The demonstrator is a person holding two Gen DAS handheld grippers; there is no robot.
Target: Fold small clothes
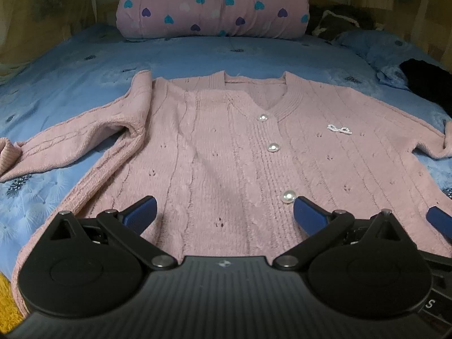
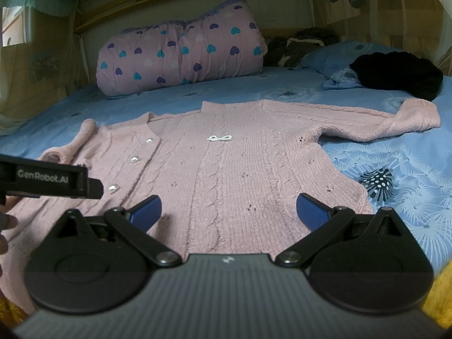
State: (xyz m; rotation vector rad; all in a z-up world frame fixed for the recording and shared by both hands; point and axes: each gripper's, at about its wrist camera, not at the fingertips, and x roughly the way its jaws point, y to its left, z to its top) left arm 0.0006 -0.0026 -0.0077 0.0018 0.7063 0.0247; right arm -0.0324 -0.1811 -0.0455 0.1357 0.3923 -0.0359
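Lying flat and face up on the blue dandelion-print bedsheet [image 1: 197, 53]: one pink cable-knit cardigan [image 1: 226, 152], V-neck towards the headboard, hem nearest both cameras. Front closed; three round pearl buttons [image 1: 274, 147] counted down the placket, one small white beaded bow [image 1: 339, 129] on the chest. Sleeve on the left of the left wrist view lies bent back on itself; the other sleeve [image 2: 367, 121] stretches out sideways in the right wrist view.

Left tool [image 1: 224, 212]: blue pads well apart, nothing between them, poised over the hem. Right tool [image 2: 228, 209]: pads likewise wide apart, empty, over the hem.

Beyond: one rolled pink quilt with heart print [image 1: 214, 5]; one black garment [image 2: 398, 73] near the sleeve cuff.
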